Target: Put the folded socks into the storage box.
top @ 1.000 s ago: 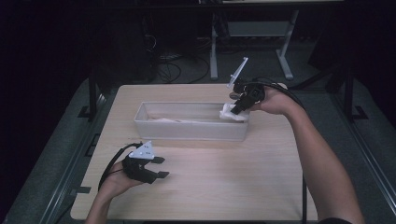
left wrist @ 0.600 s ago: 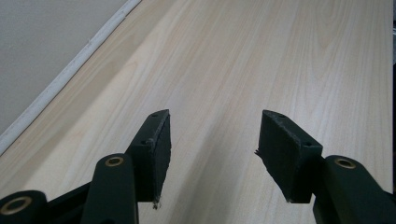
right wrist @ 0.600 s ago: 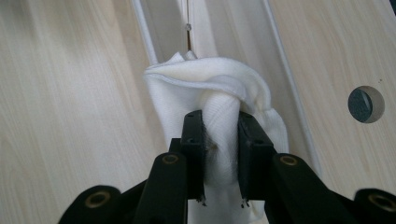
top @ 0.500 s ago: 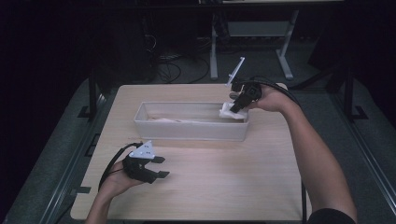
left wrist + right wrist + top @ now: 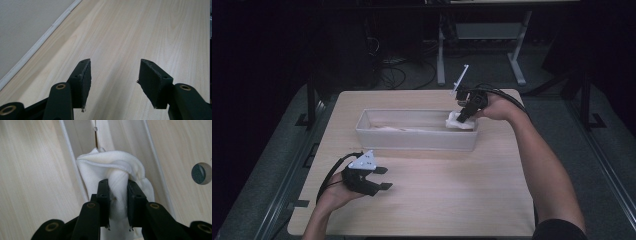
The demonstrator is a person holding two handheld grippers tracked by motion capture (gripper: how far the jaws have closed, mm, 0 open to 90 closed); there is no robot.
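A bunched white cloth (image 5: 117,172) is pinched between the black jaws of my right gripper (image 5: 118,192), which is shut on it. In the high view that gripper (image 5: 464,116) holds the cloth (image 5: 456,122) over the right end of a long white tub (image 5: 412,141) on the wooden table (image 5: 452,195). My left gripper (image 5: 381,178) rests at the table's near left, apart from the tub. Its jaws (image 5: 113,80) stand open over bare wood with nothing between them.
A round cable hole (image 5: 201,173) sits in the tabletop beside the tub's end. Dark floor, cables and a table frame (image 5: 442,45) lie beyond the far edge. The tub wall (image 5: 22,30) runs along the left of the left gripper view.
My right gripper has sunk a little with the cloth, toward the tub's right end. The left gripper has kept still.
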